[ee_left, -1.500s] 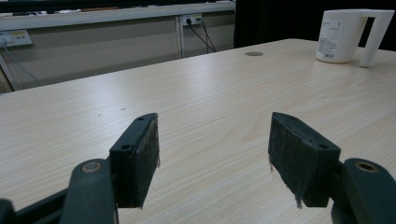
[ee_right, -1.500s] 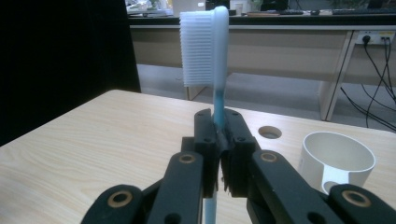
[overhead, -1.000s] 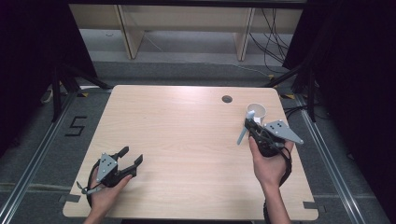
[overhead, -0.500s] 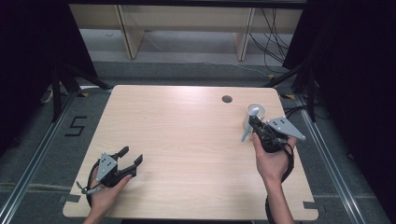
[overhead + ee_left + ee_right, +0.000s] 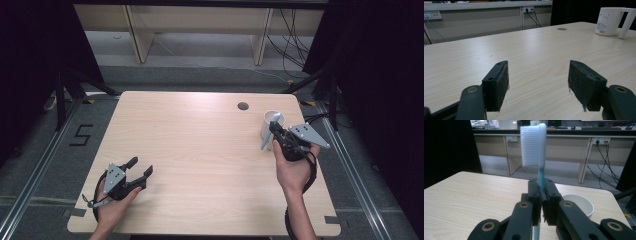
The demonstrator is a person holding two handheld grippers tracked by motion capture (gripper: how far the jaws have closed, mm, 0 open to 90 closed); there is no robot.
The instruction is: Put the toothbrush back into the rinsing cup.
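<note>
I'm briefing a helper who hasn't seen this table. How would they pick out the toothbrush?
Look at the table's far right corner, where a white cup stands. Beside it, the right gripper clamps the toothbrush: blue handle, white bristled head pointing up.

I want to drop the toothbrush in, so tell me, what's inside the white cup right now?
In the right gripper view, the cup shows a bare inner wall. Its bottom is hidden behind the right gripper, which is shut on the toothbrush, so whether it is empty cannot be told.
</note>
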